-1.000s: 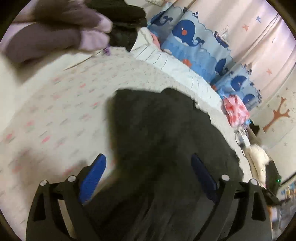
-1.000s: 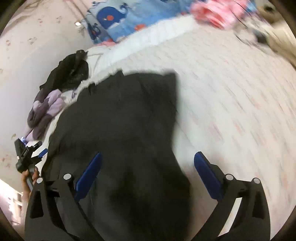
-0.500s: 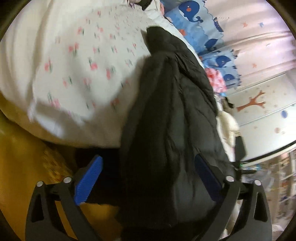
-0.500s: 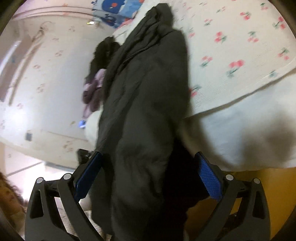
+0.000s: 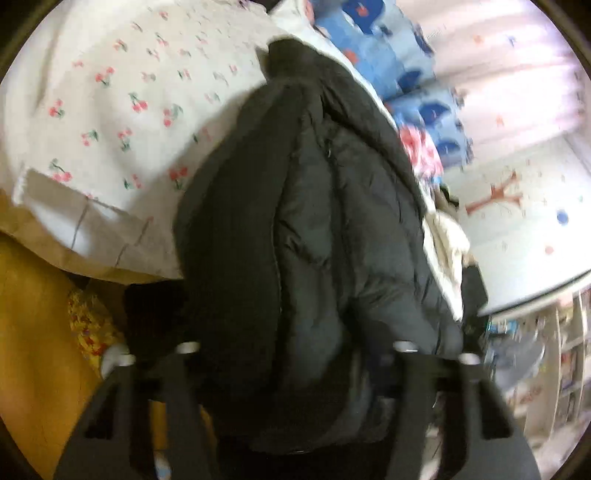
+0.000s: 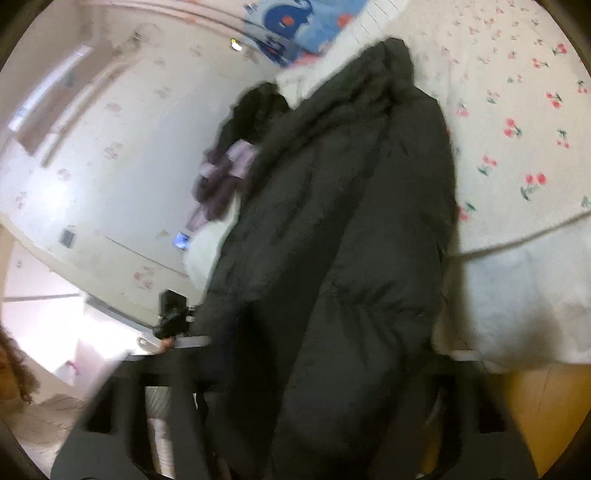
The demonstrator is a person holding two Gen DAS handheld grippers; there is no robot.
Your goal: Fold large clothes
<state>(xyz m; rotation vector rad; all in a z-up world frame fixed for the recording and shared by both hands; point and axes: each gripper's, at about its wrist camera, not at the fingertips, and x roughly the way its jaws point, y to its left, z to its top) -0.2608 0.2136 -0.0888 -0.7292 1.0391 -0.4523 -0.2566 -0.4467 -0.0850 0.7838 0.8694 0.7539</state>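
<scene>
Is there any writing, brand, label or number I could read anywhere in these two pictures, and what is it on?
None can be read.
Black puffer coat: no label or logo shows.
Cherry-print bedsheet: pictures only, no words.
Blue whale cushions: whale drawings only, no words.
Shelf items at the far right of the left view: there may be print, but it is too small and blurred to read.
Wall in the right view: faint motifs, no letters.

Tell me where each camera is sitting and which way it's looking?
Left wrist: sits on the left hand-held gripper, looking along the black puffer coat up the cherry-print bed cover; only its black gripper frame shows.
Right wrist: sits on the right hand-held gripper, looking along the same coat toward the whale-print pillows; its frame shows, and the other gripper at left.
Shared: coat, bed cover, pillows.
</scene>
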